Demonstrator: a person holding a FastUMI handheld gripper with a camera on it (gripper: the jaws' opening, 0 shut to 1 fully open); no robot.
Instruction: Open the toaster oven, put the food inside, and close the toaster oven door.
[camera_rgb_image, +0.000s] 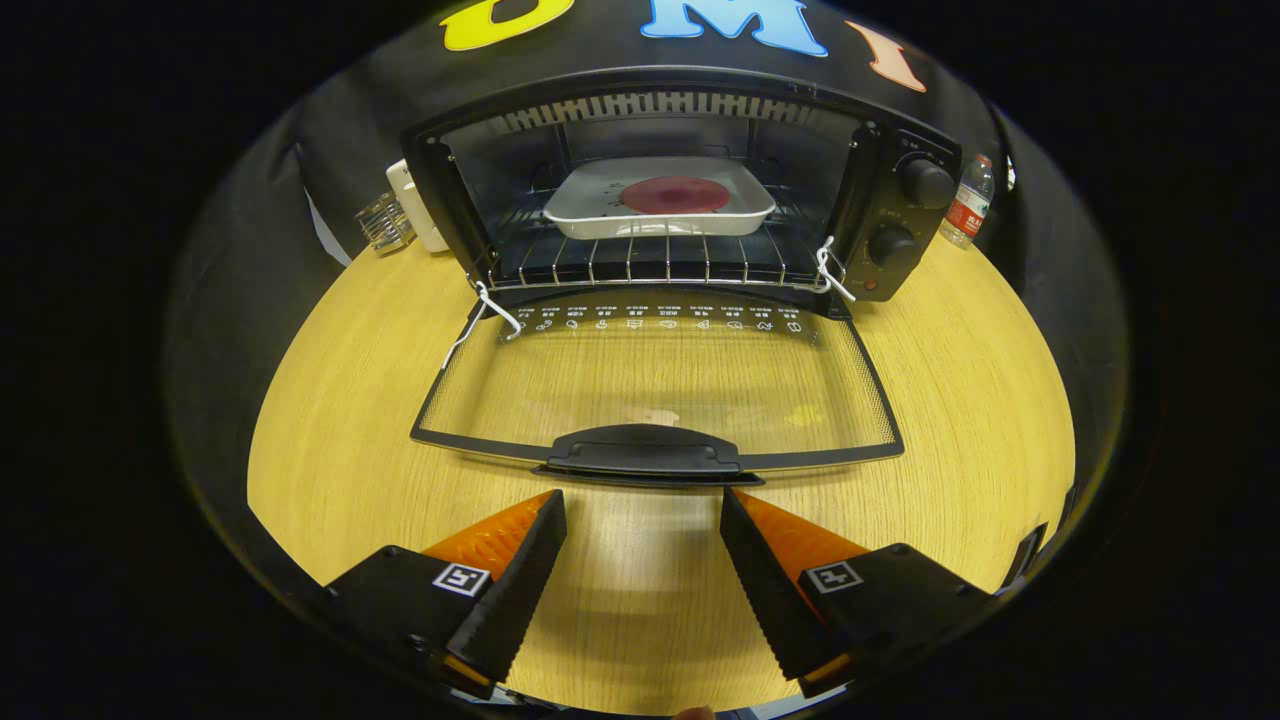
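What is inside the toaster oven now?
A white tray holding a round red food sits on the rack. The tray's underside is hidden. The open fingers hold nothing.

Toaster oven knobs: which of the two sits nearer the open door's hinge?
The lower knob, just above the small red light; the upper knob sits higher on the panel. The gripper is open, before the door handle.

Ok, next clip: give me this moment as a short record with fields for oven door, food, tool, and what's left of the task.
oven door: door of the toaster oven fully open, lying flat over the wooden table
food: red round piece in a white tray, on the wire rack inside
tool: tool open, holding nothing, fingers just short of the door handle
behind oven: plastic bottle beside the knobs
left to do: close the door
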